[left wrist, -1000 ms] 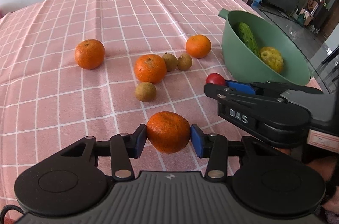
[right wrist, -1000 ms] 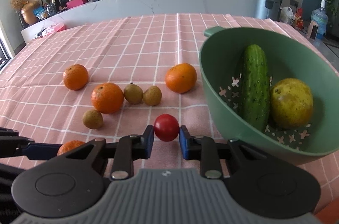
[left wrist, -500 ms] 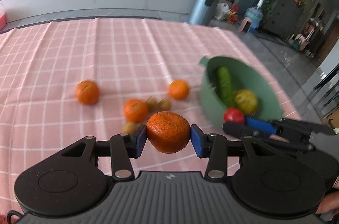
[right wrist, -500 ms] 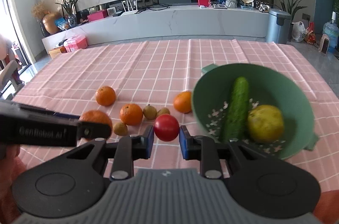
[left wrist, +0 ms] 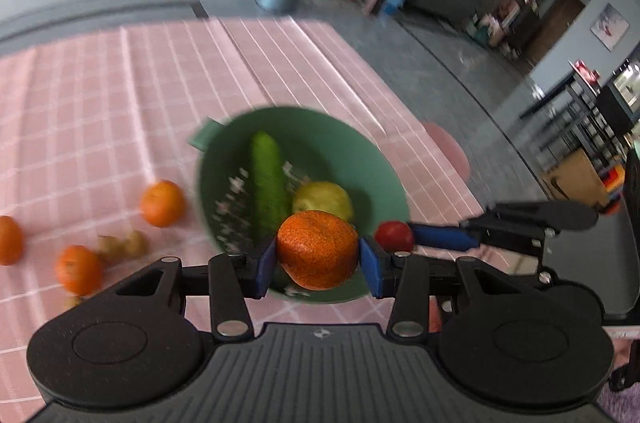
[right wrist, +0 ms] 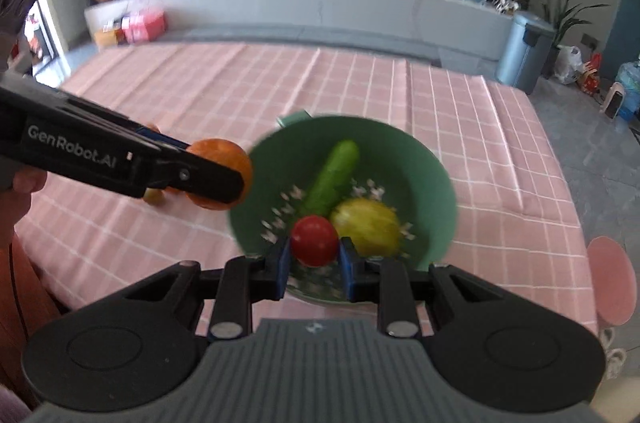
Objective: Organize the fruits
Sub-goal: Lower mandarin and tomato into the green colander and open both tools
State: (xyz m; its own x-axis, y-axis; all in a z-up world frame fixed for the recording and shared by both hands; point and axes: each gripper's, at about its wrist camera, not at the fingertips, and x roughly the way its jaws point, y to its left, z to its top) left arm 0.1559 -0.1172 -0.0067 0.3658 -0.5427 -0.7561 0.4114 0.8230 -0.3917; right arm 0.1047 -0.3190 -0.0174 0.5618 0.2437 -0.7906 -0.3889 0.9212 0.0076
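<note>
Two grippers over green bowl [right wrist: 440,183], left gripper [left wrist: 318,257] clamping orange [left wrist: 318,247], right gripper [right wrist: 314,257] clamping tomato [right wrist: 314,239], left view alone shows loose oranges [left wrist: 162,203].

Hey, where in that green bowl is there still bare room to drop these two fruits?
The green perforated bowl is bare along its left wall, beside the long green cucumber, and along its far wall. The near right is crowded: the yellow-green round fruit lies against the cucumber.

Matt plastic tools, cloth table cover, smooth and dimpled fruit skins.
Pink checked tablecloth [left wrist: 100,111] looks woven; green bowl [left wrist: 384,183] smooth matt plastic; mandarin [left wrist: 318,249] dimpled; tomato [right wrist: 314,240] glossy; left gripper [left wrist: 318,263] body ribbed matt plastic.
</note>
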